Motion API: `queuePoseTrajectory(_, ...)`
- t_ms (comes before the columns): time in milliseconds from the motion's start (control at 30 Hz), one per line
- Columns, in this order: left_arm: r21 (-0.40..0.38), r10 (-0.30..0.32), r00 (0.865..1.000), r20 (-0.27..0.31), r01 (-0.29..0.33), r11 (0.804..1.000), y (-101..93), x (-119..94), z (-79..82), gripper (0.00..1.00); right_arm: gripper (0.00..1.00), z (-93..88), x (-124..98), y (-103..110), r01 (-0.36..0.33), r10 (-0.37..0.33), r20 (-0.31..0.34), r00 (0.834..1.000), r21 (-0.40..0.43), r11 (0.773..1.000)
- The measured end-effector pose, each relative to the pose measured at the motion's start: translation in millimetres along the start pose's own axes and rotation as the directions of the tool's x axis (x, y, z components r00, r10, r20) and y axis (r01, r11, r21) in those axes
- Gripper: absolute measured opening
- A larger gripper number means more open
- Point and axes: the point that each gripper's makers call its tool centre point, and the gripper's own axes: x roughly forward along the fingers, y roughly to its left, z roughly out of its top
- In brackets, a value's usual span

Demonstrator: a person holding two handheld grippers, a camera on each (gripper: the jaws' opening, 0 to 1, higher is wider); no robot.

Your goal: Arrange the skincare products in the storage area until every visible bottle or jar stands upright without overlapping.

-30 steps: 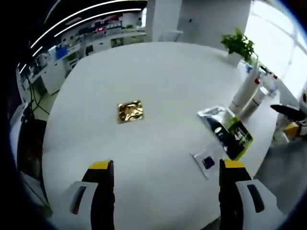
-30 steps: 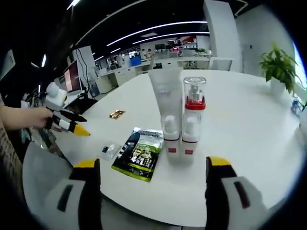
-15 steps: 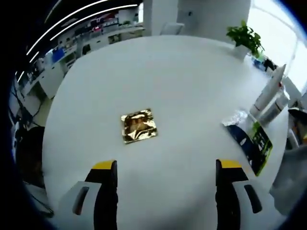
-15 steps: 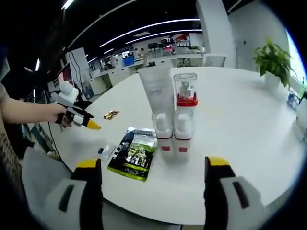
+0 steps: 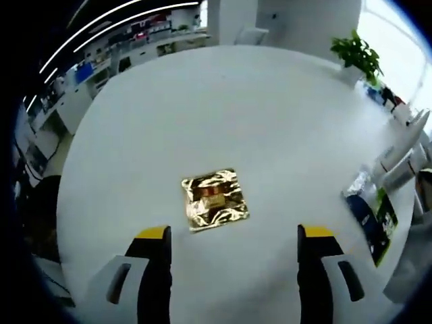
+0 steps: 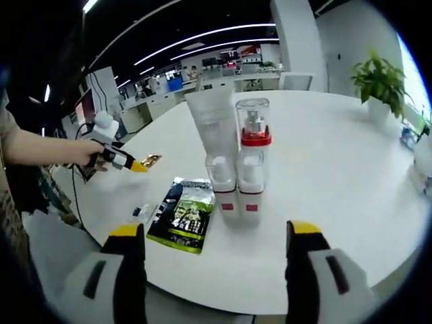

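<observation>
A crinkled gold foil sachet (image 5: 214, 199) lies flat on the round white table (image 5: 223, 101), just beyond my open left gripper (image 5: 233, 236). In the right gripper view a white tube (image 6: 216, 158) and a clear pump bottle with a red collar (image 6: 252, 162) stand upright side by side. A dark green and black pouch (image 6: 182, 214) lies flat to their left, with a small clear sachet (image 6: 144, 212) beside it. My right gripper (image 6: 214, 237) hangs open short of the table edge. The left gripper (image 6: 115, 156) shows at left over the gold sachet (image 6: 151, 160).
A potted plant (image 6: 379, 84) stands at the table's far right edge, with small items near it (image 6: 408, 135). The tube and bottle (image 5: 403, 152) and the pouch (image 5: 374, 212) sit at the right rim of the left gripper view. Office desks and chairs lie beyond.
The left gripper has travelled left and forward over the table; the gold sachet now sits close before its jaws and the pouch has slid to the right rim. The right gripper drifted slightly.
</observation>
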Motion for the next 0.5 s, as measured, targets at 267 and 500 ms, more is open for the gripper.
queuePoseTrajectory(267,0.032,0.019,1.0,-0.011,-0.018,0.999,13.4,16.3,14.4,0.61,0.85,-1.0,0.6,-0.8,0.009,-0.009,-0.008,1.0,0.002,1.0)
queuePoseTrajectory(500,0.009,0.022,0.999,-0.033,-0.022,1.0,17.5,24.2,12.2,0.54,0.85,-1.5,0.3,-2.8,0.019,-0.019,-0.01,1.0,0.007,1.0)
